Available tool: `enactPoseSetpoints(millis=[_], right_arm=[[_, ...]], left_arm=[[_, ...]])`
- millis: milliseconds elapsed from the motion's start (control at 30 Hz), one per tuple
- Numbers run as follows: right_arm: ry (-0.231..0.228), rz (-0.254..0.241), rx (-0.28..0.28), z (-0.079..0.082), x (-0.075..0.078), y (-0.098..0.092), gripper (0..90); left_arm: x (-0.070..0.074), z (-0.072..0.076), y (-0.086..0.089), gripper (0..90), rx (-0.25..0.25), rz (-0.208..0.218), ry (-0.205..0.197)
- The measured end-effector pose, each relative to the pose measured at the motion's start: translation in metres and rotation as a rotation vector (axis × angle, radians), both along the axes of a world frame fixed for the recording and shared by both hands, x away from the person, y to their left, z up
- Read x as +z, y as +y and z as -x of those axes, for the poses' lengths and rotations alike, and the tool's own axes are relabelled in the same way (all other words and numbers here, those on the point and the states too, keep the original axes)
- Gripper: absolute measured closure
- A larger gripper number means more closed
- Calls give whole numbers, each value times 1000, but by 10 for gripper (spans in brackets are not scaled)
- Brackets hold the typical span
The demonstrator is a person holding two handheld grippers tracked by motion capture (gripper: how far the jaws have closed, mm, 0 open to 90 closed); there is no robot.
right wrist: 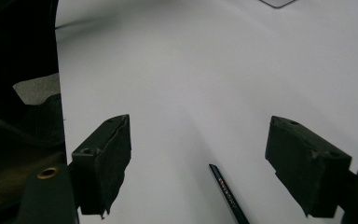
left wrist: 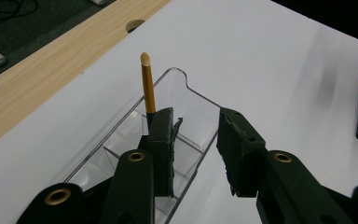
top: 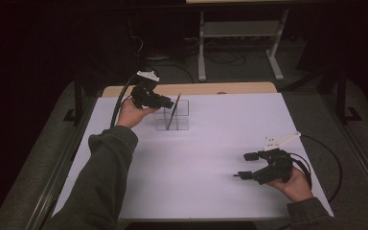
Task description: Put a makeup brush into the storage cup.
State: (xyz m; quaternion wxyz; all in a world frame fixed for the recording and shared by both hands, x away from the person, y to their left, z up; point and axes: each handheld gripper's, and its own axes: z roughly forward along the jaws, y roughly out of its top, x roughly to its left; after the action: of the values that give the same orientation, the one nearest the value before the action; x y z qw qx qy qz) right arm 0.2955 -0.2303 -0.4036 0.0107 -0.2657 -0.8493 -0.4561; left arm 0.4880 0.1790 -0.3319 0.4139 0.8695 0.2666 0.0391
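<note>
1. High view: a white sheet (top: 206,158) is covering the desk (top: 187,88) in a dark room; the left gripper (top: 165,101) is hovering by the clear tray (top: 182,115) near the far edge.
2. Left gripper view: jaws parted, gripping nothing, are flanking the tray's wall; the brush (left wrist: 148,84) is standing inside, just beyond the left jaw.
3. Right gripper view: jaws are gaping wide over a pencil (right wrist: 227,193).
</note>
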Motion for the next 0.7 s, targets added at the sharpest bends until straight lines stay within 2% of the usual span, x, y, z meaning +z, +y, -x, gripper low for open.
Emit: enactPoseSetpoints(millis=[467, 700], right_arm=[[-3, -6, -2, 1, 2, -1, 215], [-15, -5, -7, 1, 5, -4, 215]], left_arm=[[1, 7, -1, 631, -11, 18, -2], [2, 11, -2, 611, -25, 10, -7]])
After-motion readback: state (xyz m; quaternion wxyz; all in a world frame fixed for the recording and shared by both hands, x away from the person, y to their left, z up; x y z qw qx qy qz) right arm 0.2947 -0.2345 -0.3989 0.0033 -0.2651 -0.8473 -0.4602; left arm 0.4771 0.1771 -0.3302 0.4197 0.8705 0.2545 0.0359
